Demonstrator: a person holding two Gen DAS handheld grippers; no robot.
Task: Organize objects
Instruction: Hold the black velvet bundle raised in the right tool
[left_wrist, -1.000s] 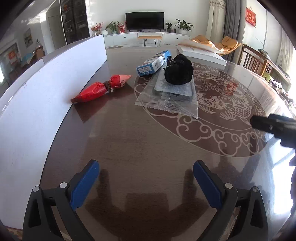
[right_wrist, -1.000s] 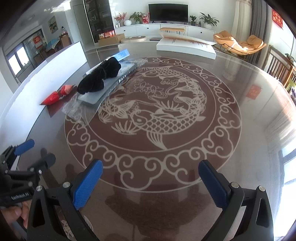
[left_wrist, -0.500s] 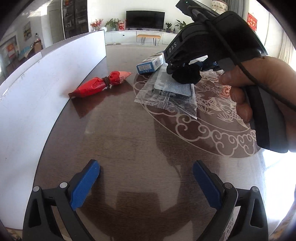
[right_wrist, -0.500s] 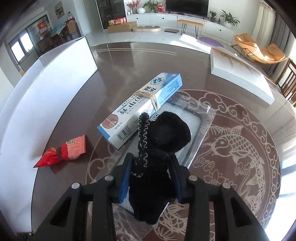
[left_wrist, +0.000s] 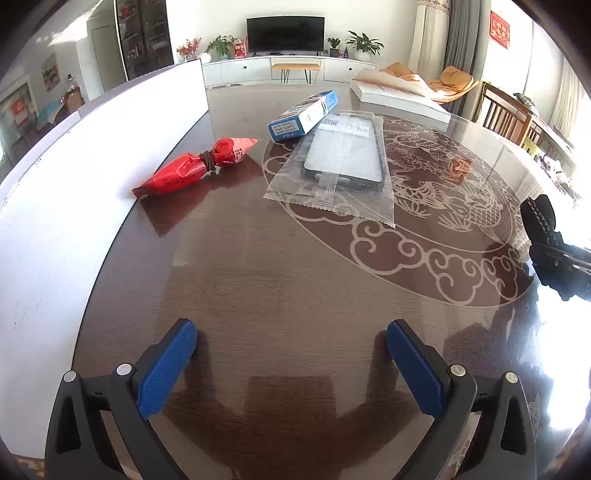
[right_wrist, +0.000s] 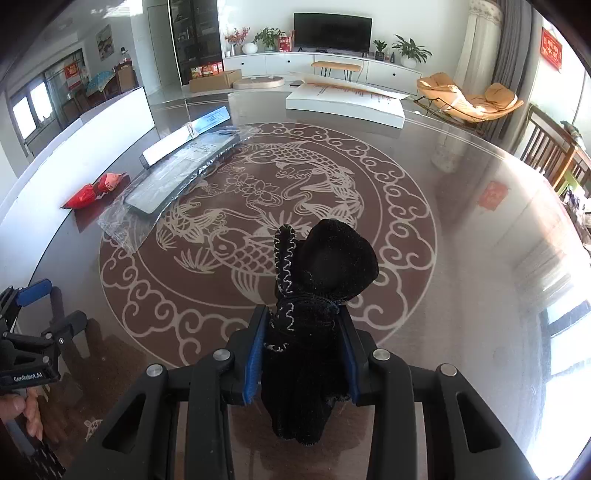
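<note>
Between the right hand-held gripper's (right_wrist: 301, 354) pads sits the black glove (right_wrist: 321, 295).

The left gripper (left_wrist: 290, 354) hangs low over the round dark wooden table (left_wrist: 280, 280) with its blue-padded fingers (left_wrist: 164, 365) spread wide — nothing sits between them. Farther off, a red crinkly snack bag tied at the middle (left_wrist: 192, 168) lies beside the white upright board (left_wrist: 55, 206). A flat grey item in a clear plastic sleeve (left_wrist: 341, 162) rests on the table's pale carp pattern, touching a long blue-and-white carton (left_wrist: 304, 114) behind it. At the right edge, the right gripper (left_wrist: 554, 254) enters — a fuzzy black stitched glove (left_wrist: 539, 218) sticks up from it.
</note>
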